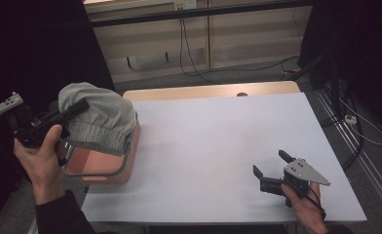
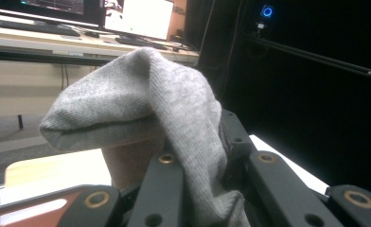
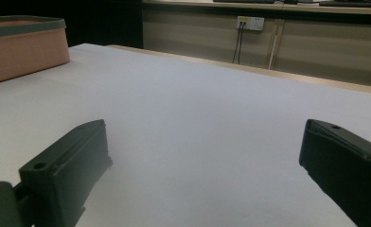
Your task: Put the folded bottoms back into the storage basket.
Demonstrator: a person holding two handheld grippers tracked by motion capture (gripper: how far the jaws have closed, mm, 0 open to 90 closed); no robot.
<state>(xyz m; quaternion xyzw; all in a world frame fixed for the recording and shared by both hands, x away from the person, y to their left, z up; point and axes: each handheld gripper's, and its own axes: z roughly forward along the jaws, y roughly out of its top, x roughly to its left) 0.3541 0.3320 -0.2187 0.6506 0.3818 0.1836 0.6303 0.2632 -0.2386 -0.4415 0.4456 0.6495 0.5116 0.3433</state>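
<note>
A grey knitted garment (image 1: 99,114) hangs over the pink basket (image 1: 101,170) at the table's left edge. My left gripper (image 1: 79,108) is shut on the grey garment and holds it up above the basket. In the left gripper view the garment (image 2: 141,94) bulges out between the black jaws, folded over at the top. My right gripper (image 1: 272,163) rests low over the white table (image 1: 218,131) near its front right, jaws wide apart with nothing between them. The right gripper view shows the basket (image 3: 22,47) far off at the left.
Wooden cabinets and hanging cables (image 1: 184,44) stand beyond the table's far edge. A dark curtain (image 1: 33,44) fills the left side. More cables and a power strip (image 1: 350,118) lie on the floor at the right.
</note>
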